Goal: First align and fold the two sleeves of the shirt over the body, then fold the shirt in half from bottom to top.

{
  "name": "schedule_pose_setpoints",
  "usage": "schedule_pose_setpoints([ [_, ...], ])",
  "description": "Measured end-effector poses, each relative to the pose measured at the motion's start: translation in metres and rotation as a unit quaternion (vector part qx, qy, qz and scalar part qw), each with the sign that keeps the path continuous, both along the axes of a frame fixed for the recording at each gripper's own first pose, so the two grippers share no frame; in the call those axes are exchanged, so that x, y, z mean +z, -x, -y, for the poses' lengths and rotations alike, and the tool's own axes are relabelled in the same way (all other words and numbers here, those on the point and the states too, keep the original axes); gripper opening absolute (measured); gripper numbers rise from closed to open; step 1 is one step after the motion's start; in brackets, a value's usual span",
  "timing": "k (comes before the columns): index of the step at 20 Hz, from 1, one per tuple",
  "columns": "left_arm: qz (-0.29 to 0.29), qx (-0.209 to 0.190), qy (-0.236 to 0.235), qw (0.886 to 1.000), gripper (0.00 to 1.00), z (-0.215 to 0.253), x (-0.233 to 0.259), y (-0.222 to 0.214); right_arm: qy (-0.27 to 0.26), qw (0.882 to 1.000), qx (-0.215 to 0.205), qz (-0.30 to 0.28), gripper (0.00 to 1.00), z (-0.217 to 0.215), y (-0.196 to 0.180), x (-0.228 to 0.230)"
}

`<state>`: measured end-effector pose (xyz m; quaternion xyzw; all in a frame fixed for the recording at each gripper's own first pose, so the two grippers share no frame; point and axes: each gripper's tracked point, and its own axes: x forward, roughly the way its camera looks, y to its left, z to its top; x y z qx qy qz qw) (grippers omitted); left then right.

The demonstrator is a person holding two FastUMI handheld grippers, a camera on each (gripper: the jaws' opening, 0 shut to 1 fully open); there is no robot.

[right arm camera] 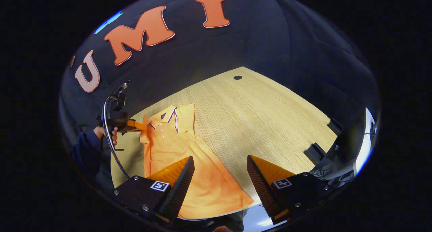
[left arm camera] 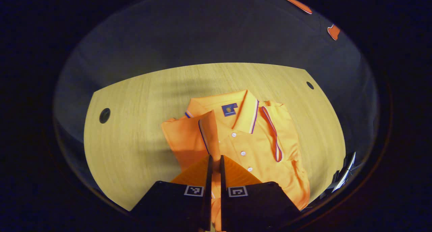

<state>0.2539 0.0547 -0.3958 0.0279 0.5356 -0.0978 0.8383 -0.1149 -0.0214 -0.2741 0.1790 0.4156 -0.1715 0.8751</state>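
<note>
Orange polo shirt [left arm camera: 236, 137] lies on the pale wooden table [left arm camera: 128, 151], sleeves folded in. The hem at six o'clock is best gripped by the wide-open right gripper [right arm camera: 219, 178]; the left gripper [left arm camera: 215, 164] is nearly closed, its hold unclear.

Shirt [right arm camera: 189, 168] on table [right arm camera: 256, 110] (sleeves over body)

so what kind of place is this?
Likely a recording booth, not a home: black cloth wall, bare light wood table with cable holes, one orange polo shirt laid out, hand-held gripper.
</note>
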Motion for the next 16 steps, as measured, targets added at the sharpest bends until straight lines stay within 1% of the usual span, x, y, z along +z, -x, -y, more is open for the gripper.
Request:
schedule_pose_setpoints([
  [1,-0.004,-0.005,0.021,1.000,0.14,0.012,-0.001,0.006,-0.001,1.000,-0.004,-0.001,0.95,0.001,0.004,0.000],
  [3,-0.002,-0.006,0.046,0.999,0.39,0.020,0.006,0.011,0.000,1.000,-0.007,-0.006,0.95,0.002,0.010,-0.002],
  [4,0.002,-0.004,0.047,0.999,0.66,0.019,0.007,0.014,0.000,1.000,-0.005,-0.009,0.95,0.003,0.013,-0.004],
  [6,0.004,0.000,0.036,0.999,0.83,0.012,0.012,0.026,-0.004,1.000,0.004,-0.012,0.95,0.004,0.014,-0.008],
  [7,0.003,0.005,0.034,0.999,0.88,0.008,0.015,0.034,-0.005,1.000,0.012,-0.015,0.95,0.004,0.014,-0.012],
  [10,0.005,0.027,0.028,0.999,0.98,-0.004,0.021,0.066,-0.014,0.998,0.047,-0.030,0.96,0.000,0.018,-0.025],
  [13,0.008,0.053,0.026,0.998,0.98,-0.015,0.028,0.108,-0.018,0.994,0.094,-0.049,0.96,0.001,0.023,-0.040],
  [16,0.005,0.074,0.026,0.997,0.98,-0.020,0.032,0.157,-0.019,0.987,0.143,-0.071,0.97,-0.001,0.032,-0.056],
])
